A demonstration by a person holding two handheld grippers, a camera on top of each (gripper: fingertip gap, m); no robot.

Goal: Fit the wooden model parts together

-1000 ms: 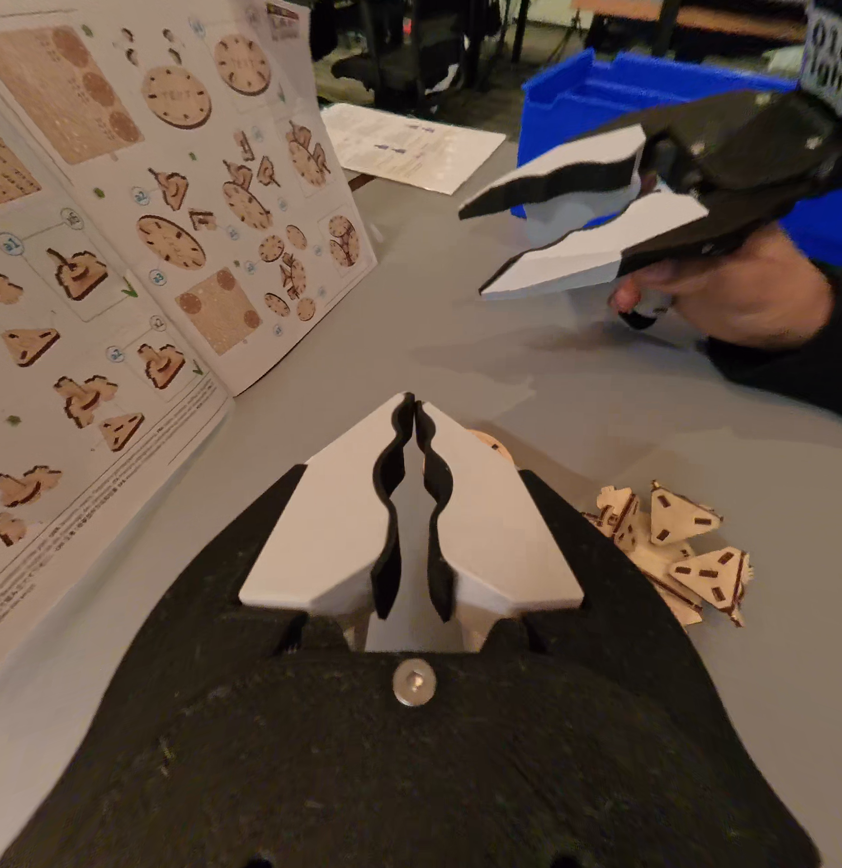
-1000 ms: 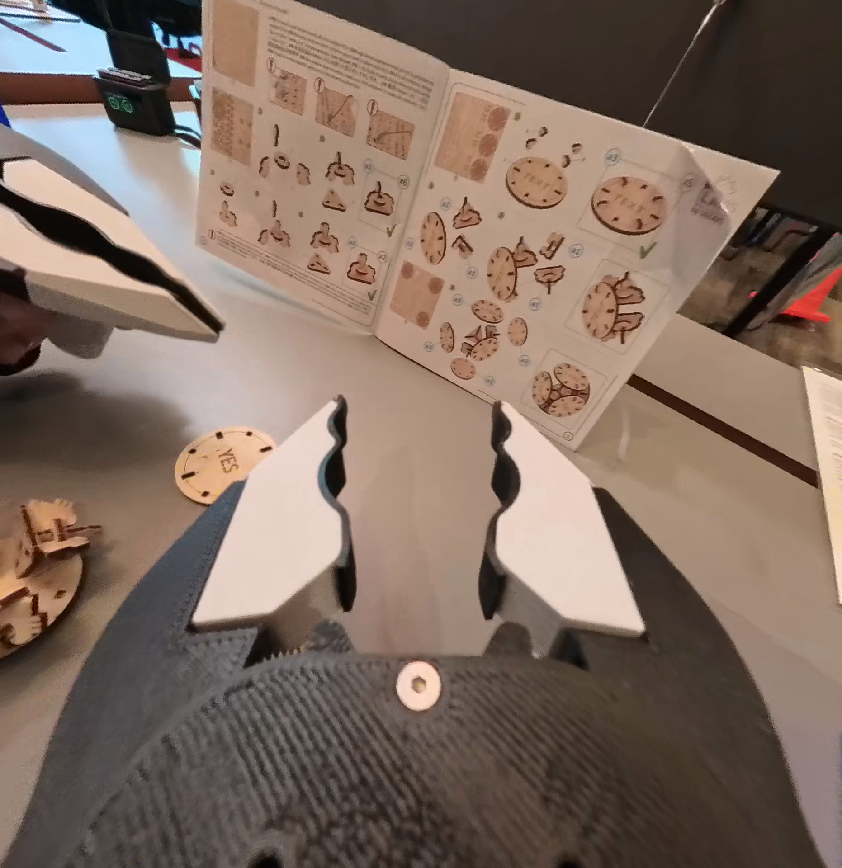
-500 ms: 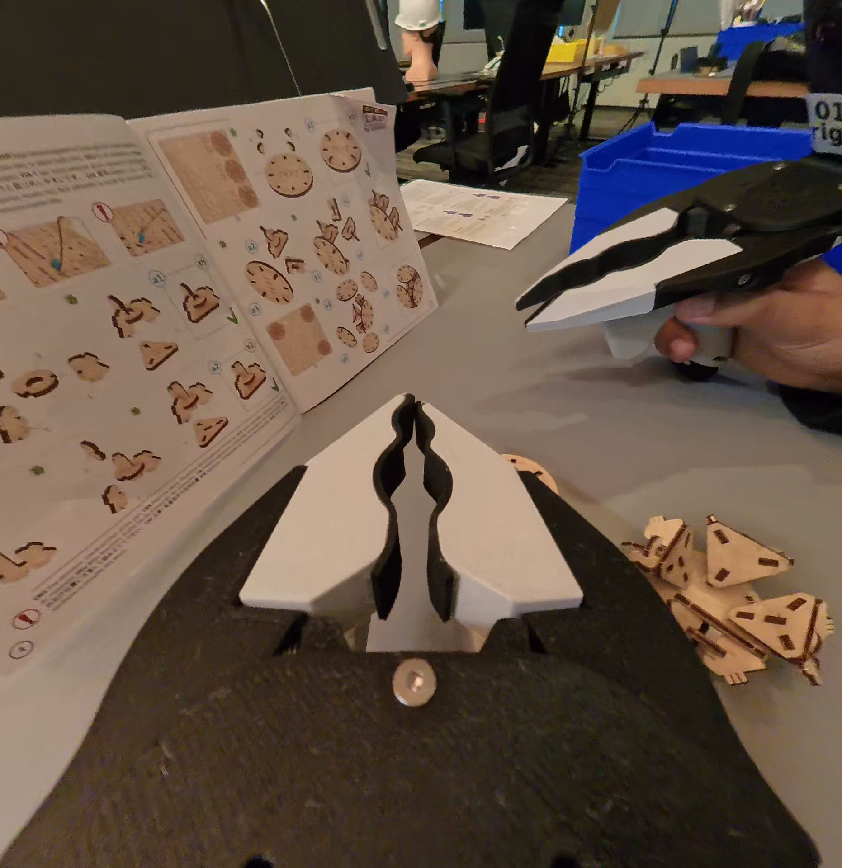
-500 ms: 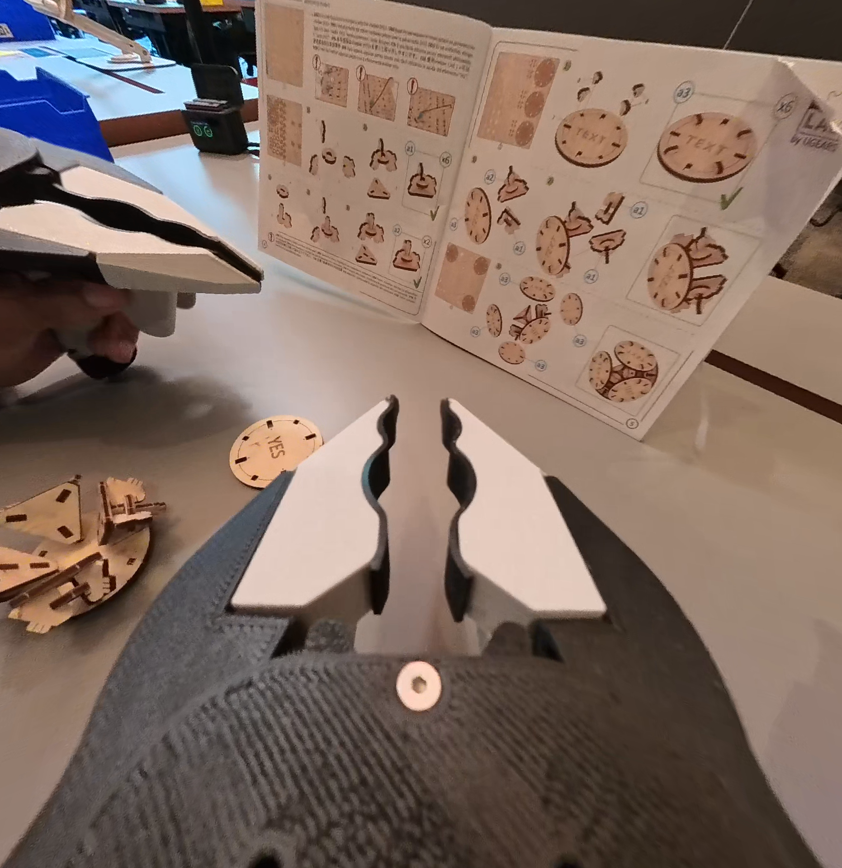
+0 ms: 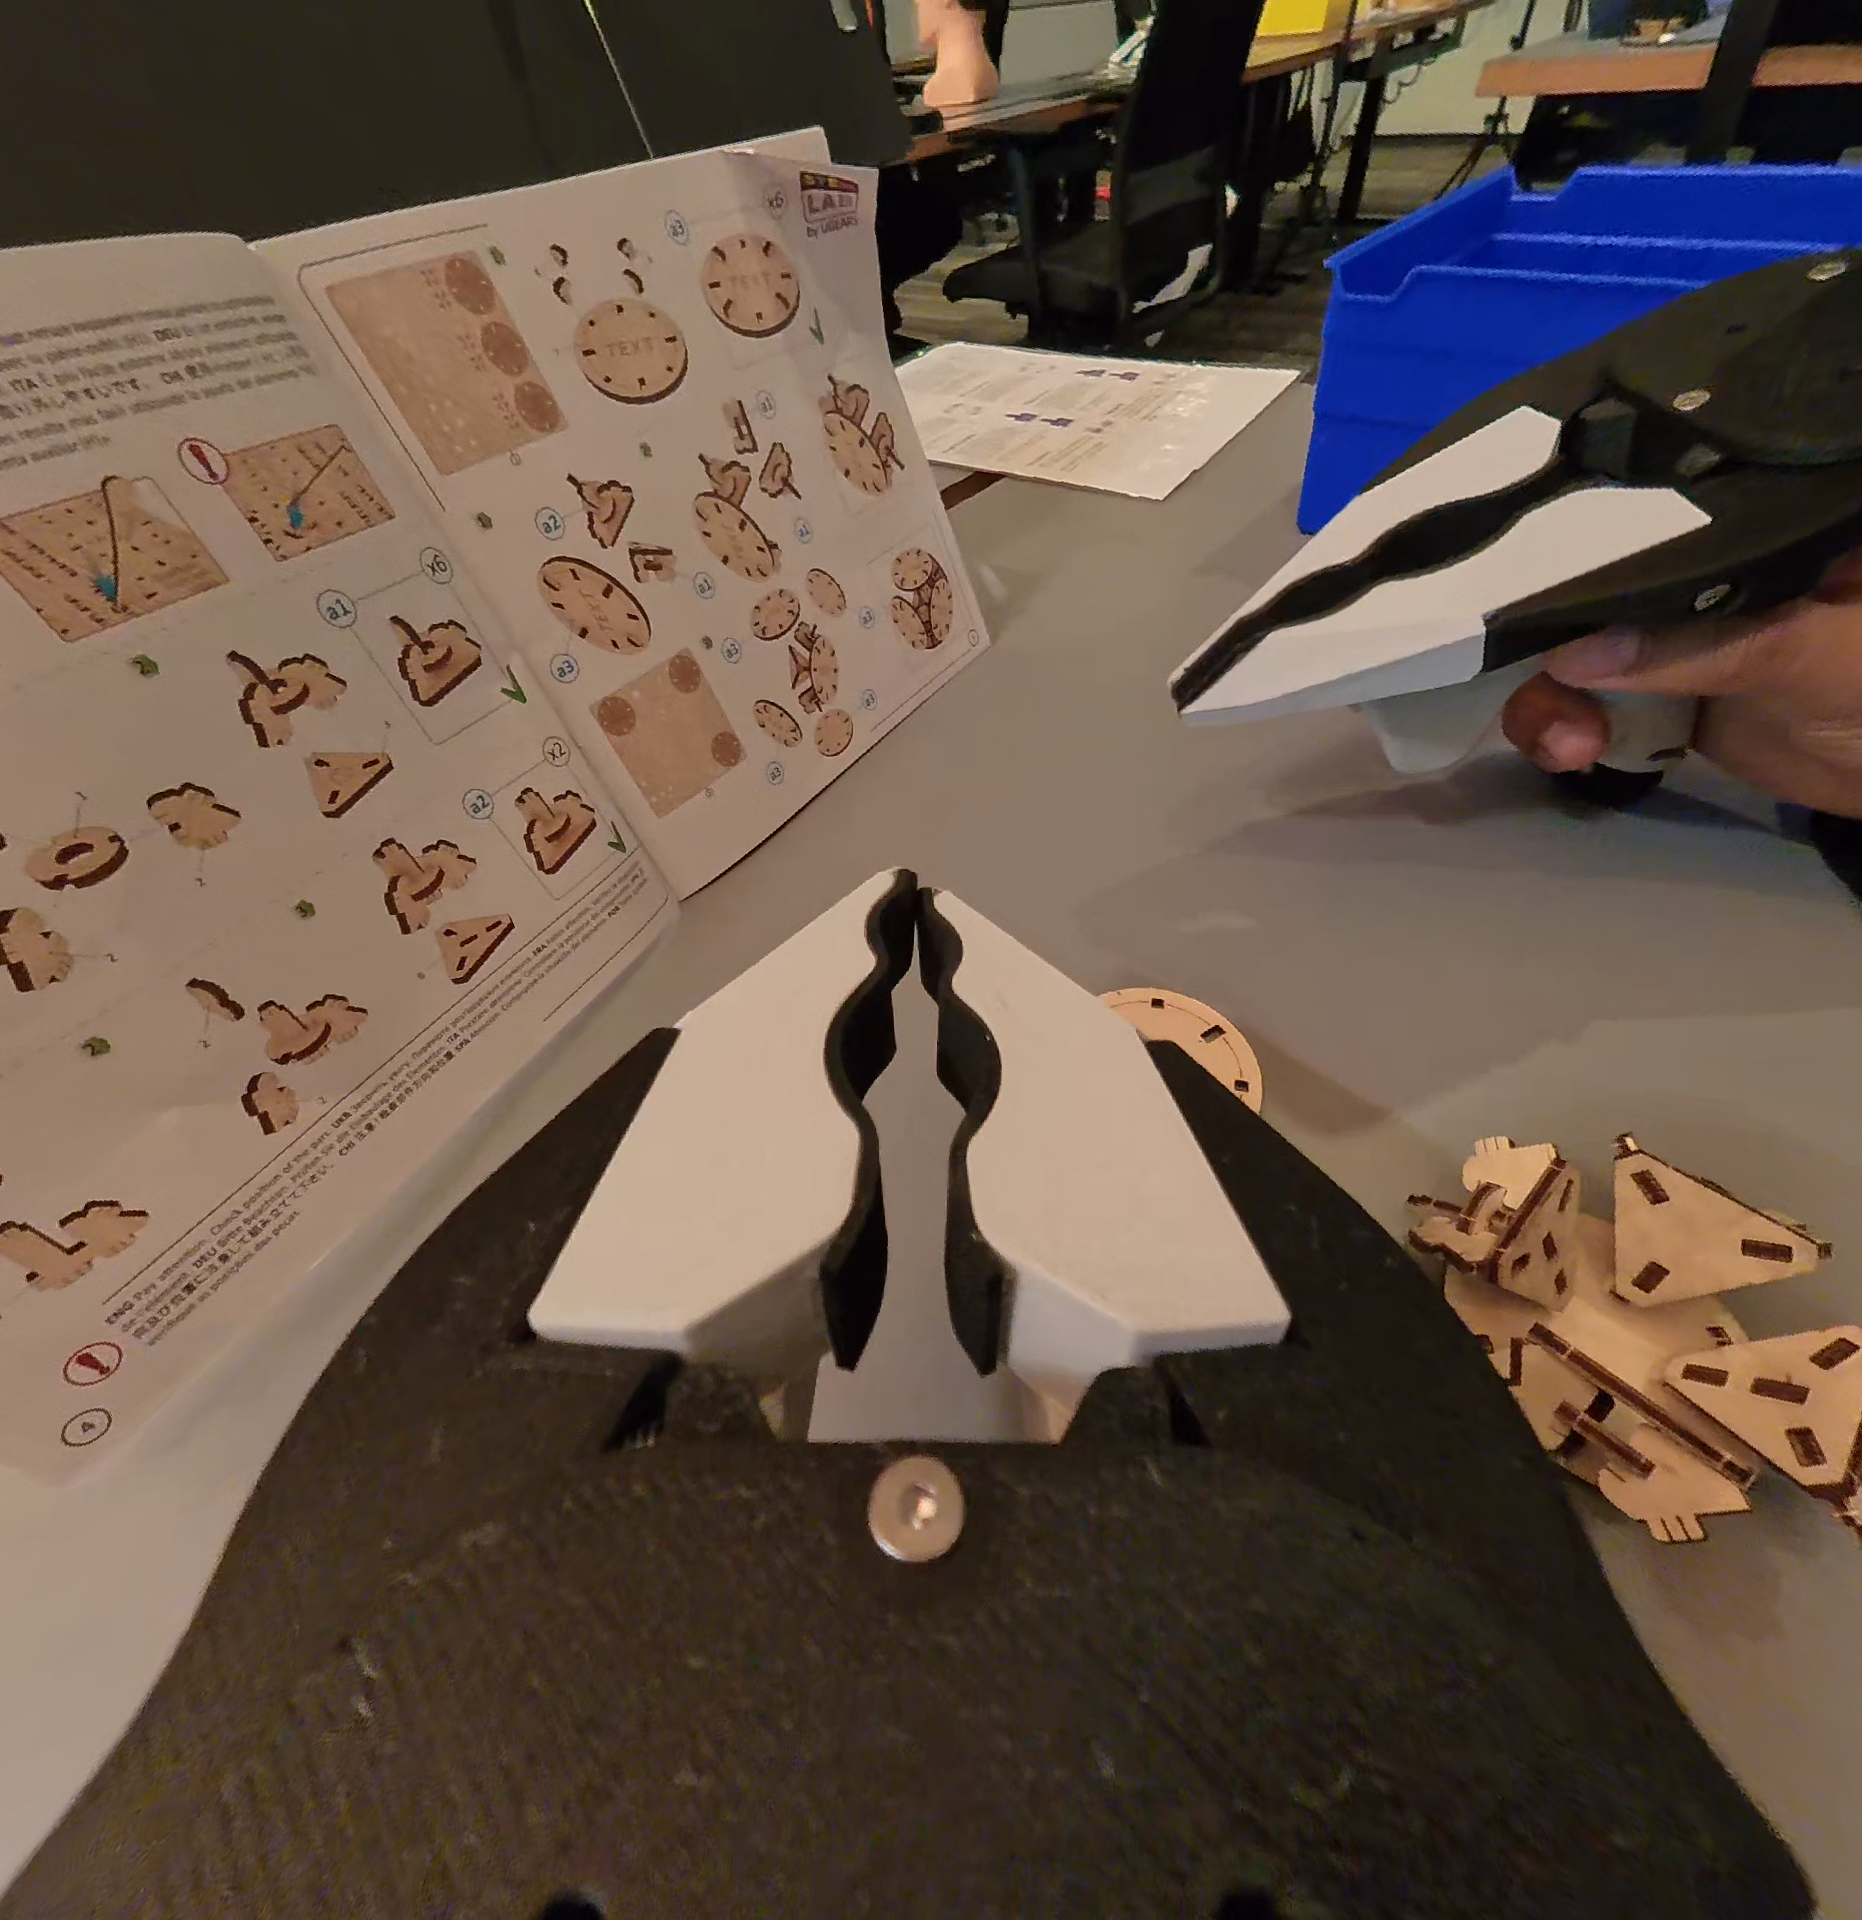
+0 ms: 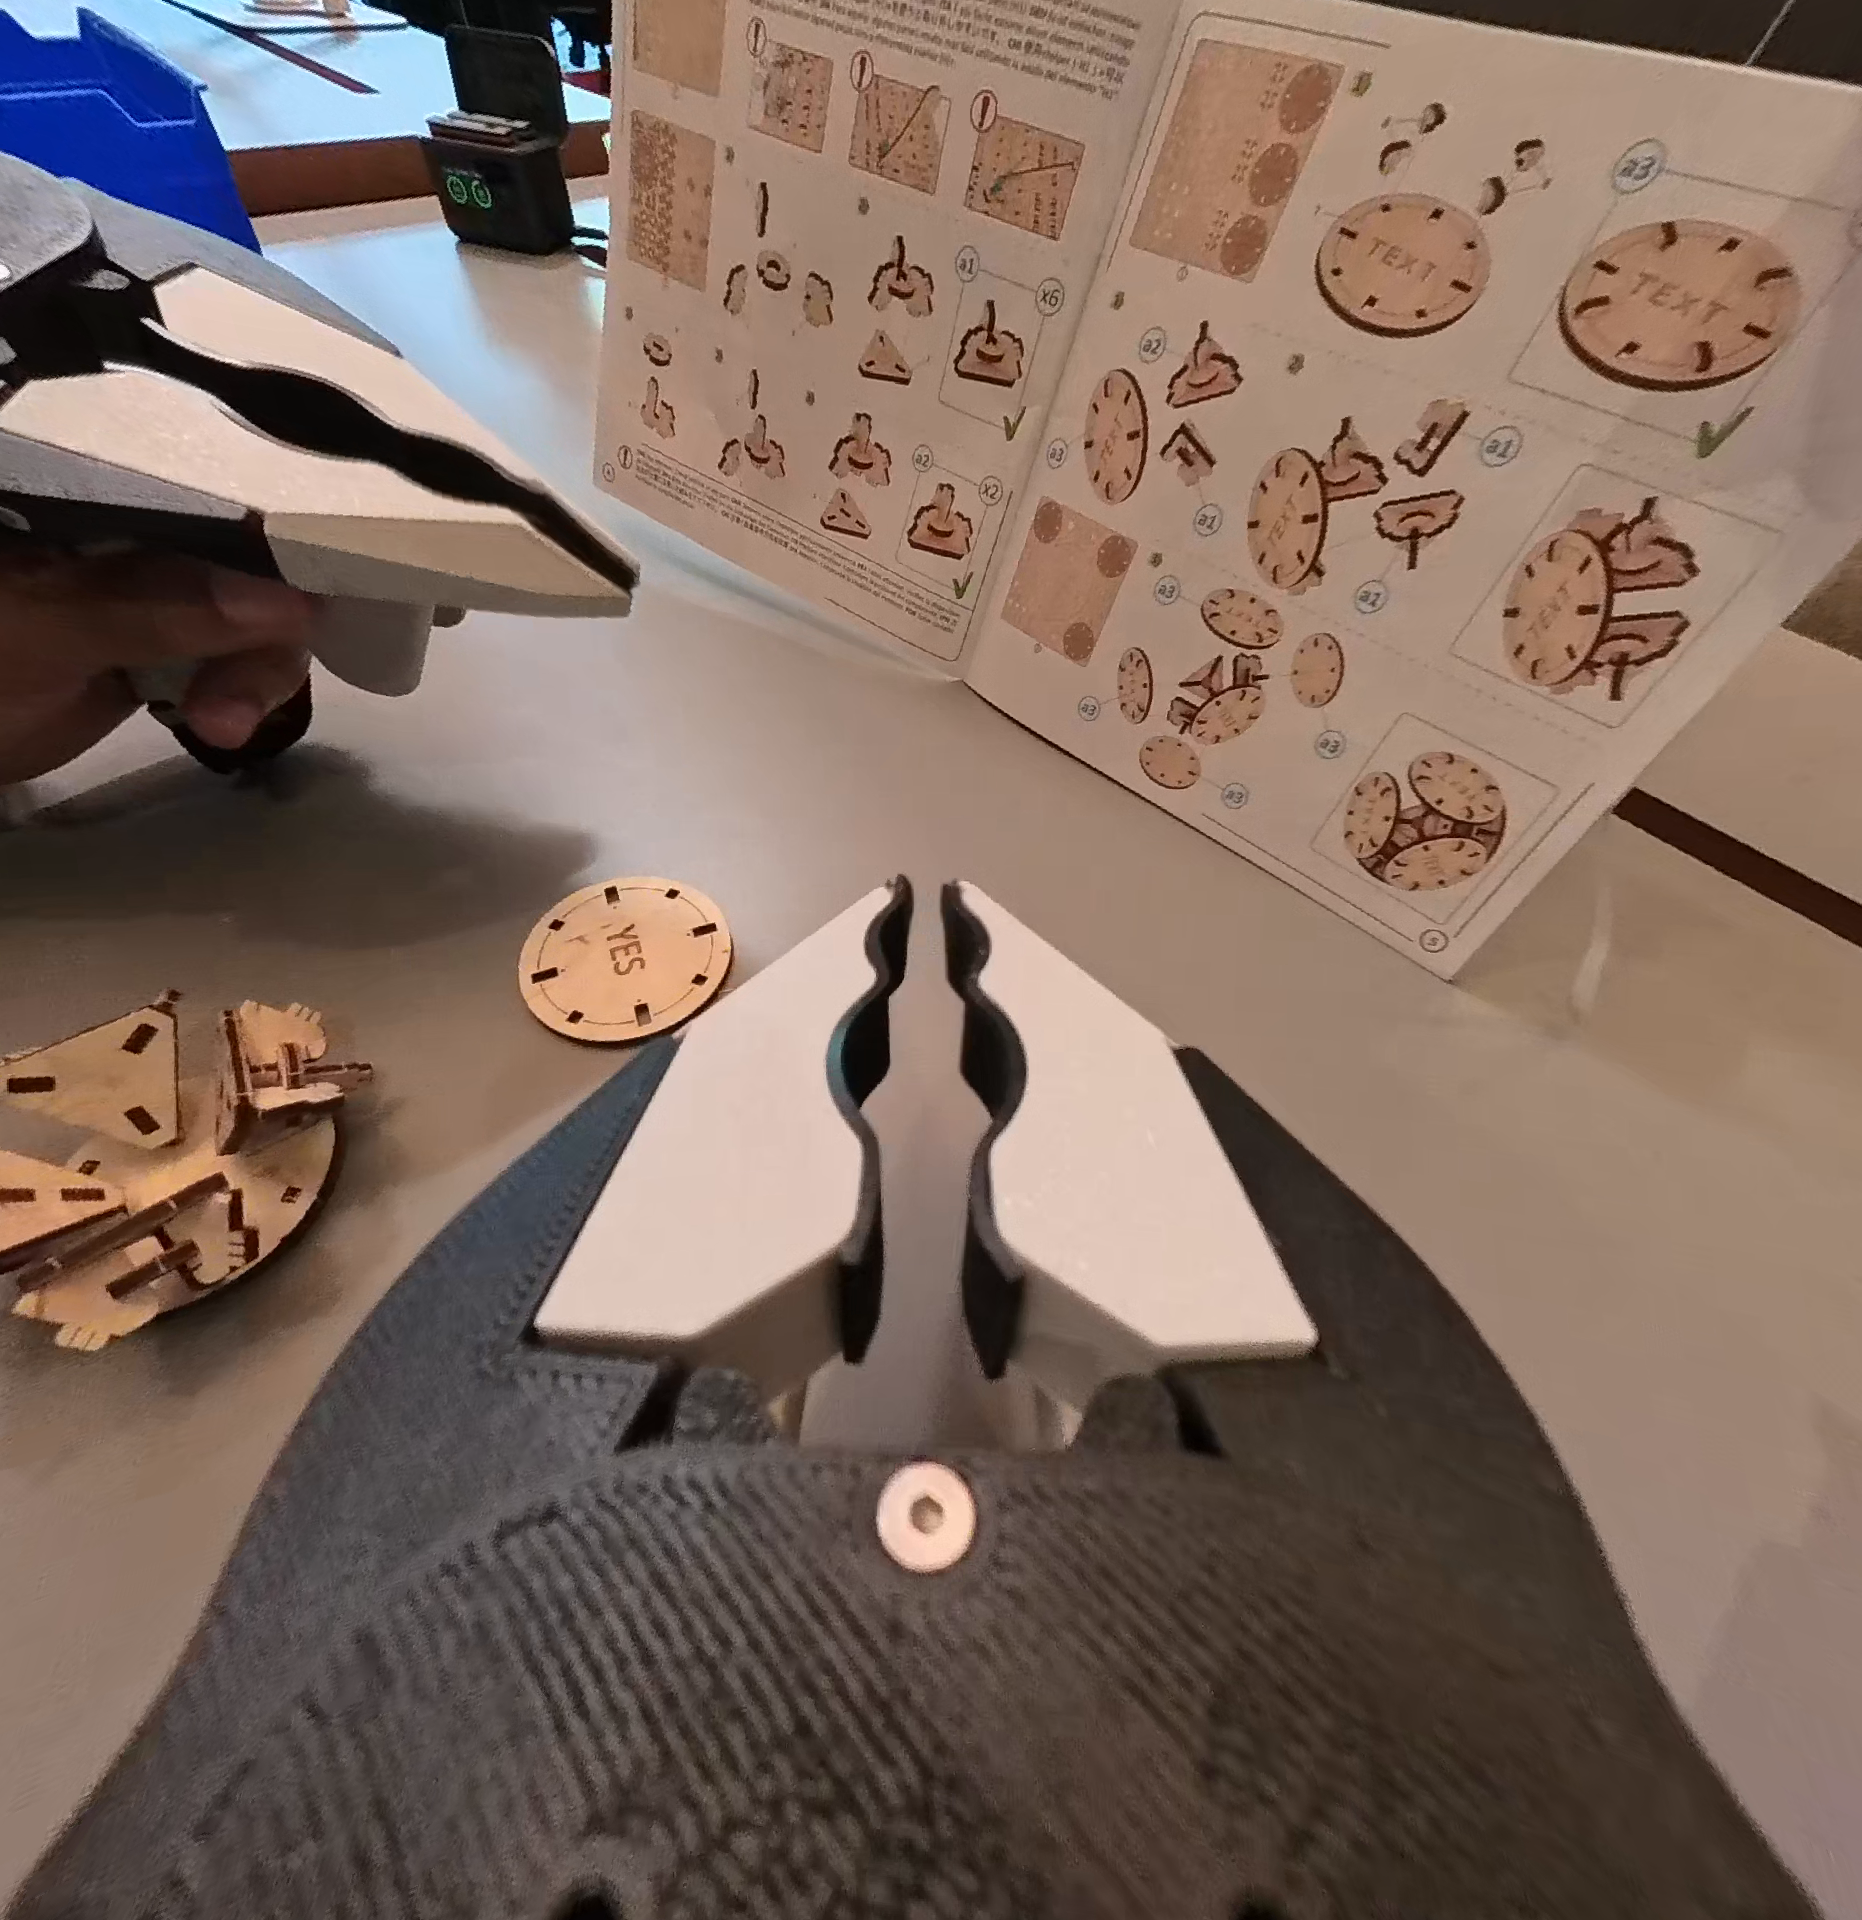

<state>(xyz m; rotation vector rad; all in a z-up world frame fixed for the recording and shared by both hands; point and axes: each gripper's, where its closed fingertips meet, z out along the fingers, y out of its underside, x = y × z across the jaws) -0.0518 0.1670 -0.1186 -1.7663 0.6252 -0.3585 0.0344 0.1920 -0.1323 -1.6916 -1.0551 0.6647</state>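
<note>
Wooden slotted triangular pieces (image 6: 106, 1164) lie heaped on the grey table (image 6: 1426, 1195), cut off at the right wrist view's left edge. Beside them, the round slotted wooden disc (image 6: 623, 956) is half-hidden in the left view. The left gripper (image 5: 914, 894) jaws meet, bare. The right gripper (image 6: 925, 896), wide a second ago, shows a narrow slit, bare.

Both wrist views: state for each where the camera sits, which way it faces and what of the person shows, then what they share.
Left wrist view: on the left gripper, tips touching, facing the propped booklet; the right hand shows.
Right wrist view: on the right gripper, a slit between its tips, facing the booklet; the left hand shows.
Shared: booklet, wooden disc, wooden pieces, grey table.
</note>
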